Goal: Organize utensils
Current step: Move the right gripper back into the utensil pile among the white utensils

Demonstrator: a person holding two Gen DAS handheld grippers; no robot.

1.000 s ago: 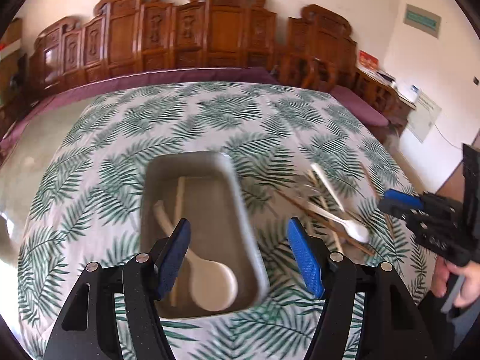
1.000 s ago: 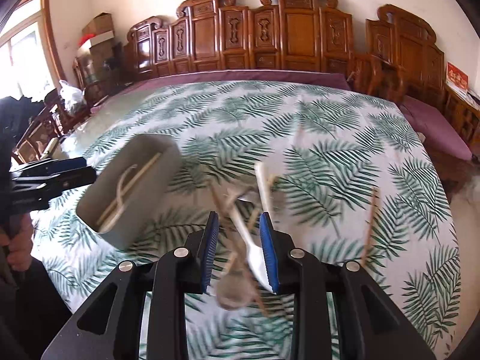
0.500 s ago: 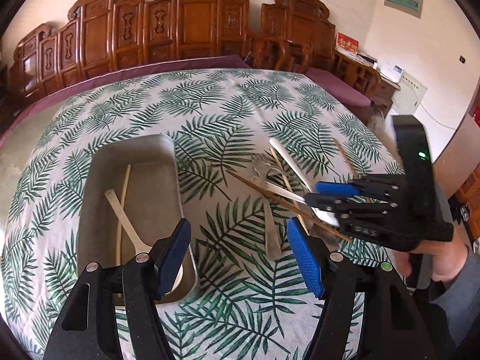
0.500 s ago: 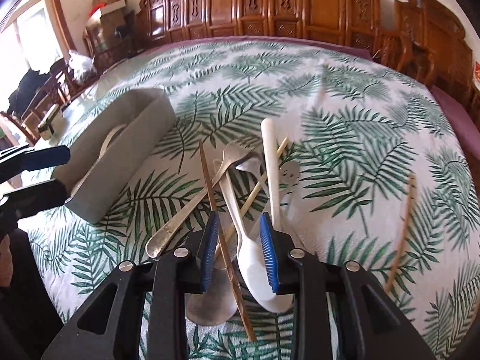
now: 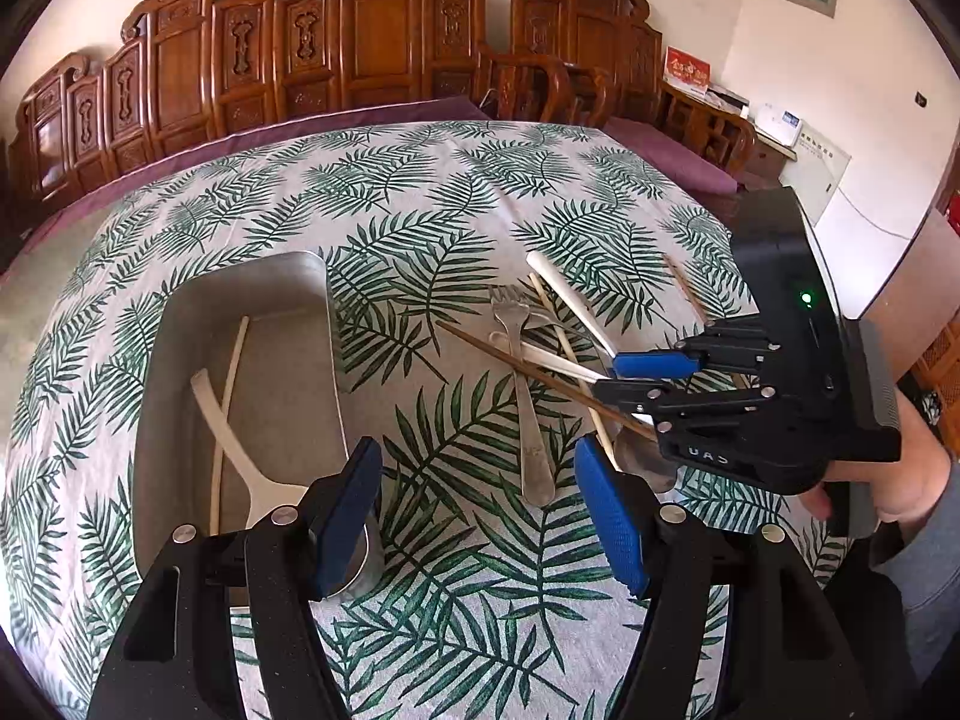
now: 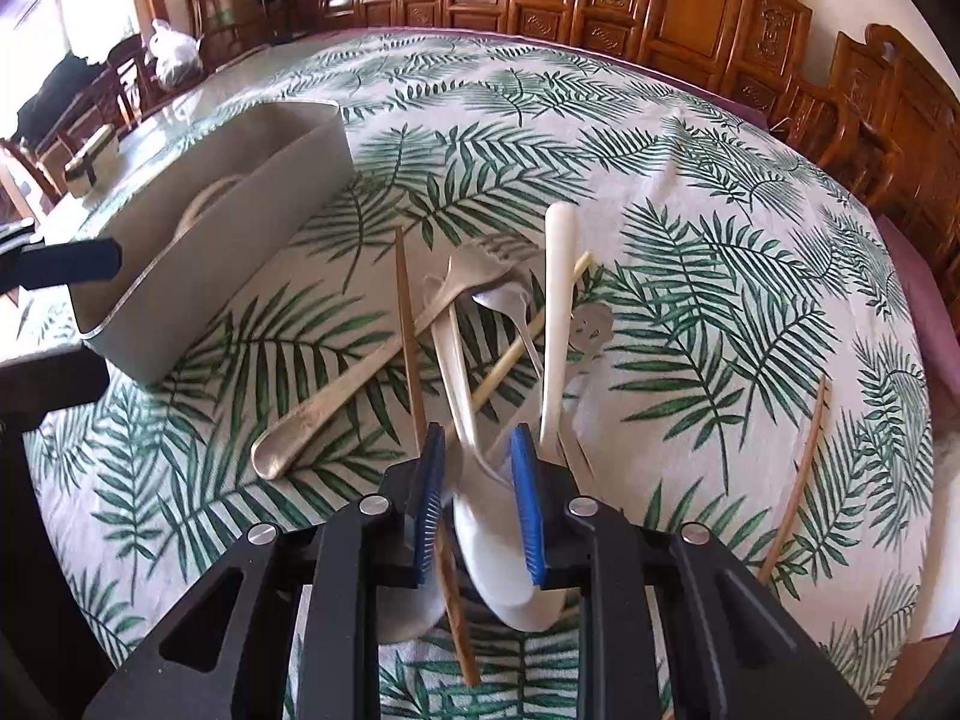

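Observation:
A grey tray [image 5: 180, 360] [image 6: 198, 252] on the palm-leaf cloth holds a white spoon [image 5: 228, 438] and a pale chopstick [image 5: 227, 396]. Right of it lies a pile: a metal fork [image 5: 522, 396] [image 6: 336, 390], white spoons [image 6: 558, 312], a dark chopstick [image 6: 408, 330], a pale chopstick [image 6: 528, 330]. My left gripper [image 5: 480, 510] is open and empty, low between tray and pile. My right gripper [image 6: 477, 498] [image 5: 636, 375] is low over the pile, jaws partly open around a white spoon [image 6: 462, 384], not clamped.
A lone brown chopstick [image 6: 798, 468] lies to the right of the pile. Carved wooden chairs [image 5: 360, 60] ring the far side of the table. A small box [image 6: 90, 156] sits beyond the tray near the table's left edge.
My right gripper has dropped from above the table down onto the pile, its jaws now around a white spoon. My left gripper has swung right, from over the tray toward the pile.

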